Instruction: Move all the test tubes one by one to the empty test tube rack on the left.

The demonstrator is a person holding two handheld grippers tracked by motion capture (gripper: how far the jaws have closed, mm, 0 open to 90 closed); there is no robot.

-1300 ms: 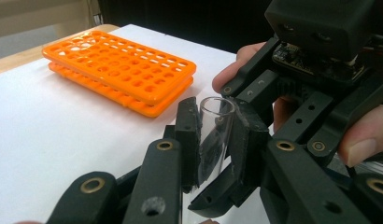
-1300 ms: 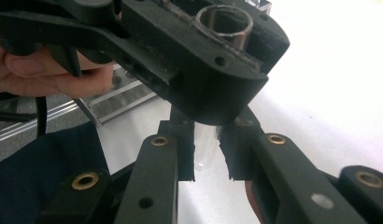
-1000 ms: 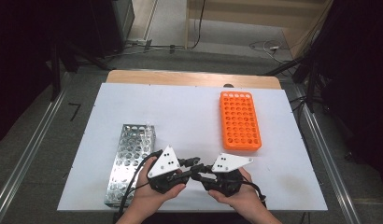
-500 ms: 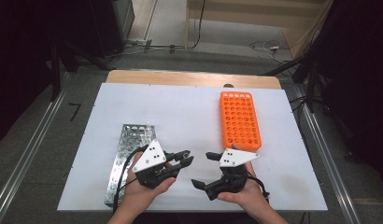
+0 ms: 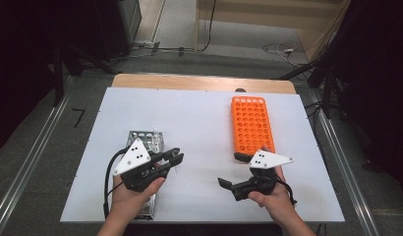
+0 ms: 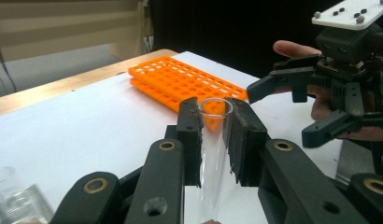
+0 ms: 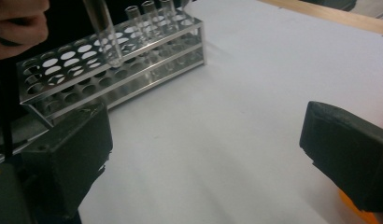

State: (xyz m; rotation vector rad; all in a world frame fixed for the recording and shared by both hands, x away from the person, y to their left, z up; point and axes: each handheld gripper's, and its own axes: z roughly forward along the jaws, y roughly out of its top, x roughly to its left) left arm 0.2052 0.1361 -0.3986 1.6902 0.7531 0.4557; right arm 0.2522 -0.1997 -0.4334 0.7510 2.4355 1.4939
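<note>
Test tube (image 6: pixel 213 140) upright, clamped in left tongs (image 6: pixel 213 135); right tongs (image 5: pixel 235 172) spread wide.

Left tongs (image 5: pixel 176 156) and right tongs (image 5: pixel 228 172): matt black linkage frames, each topped by a white three-cornered plate bearing small dark dots. Brass-coloured pivot bushings mark the left tongs' link arms, and its jaws carry flat black pads. A black cable loops from each unit. The person's forearms are bare.
</note>
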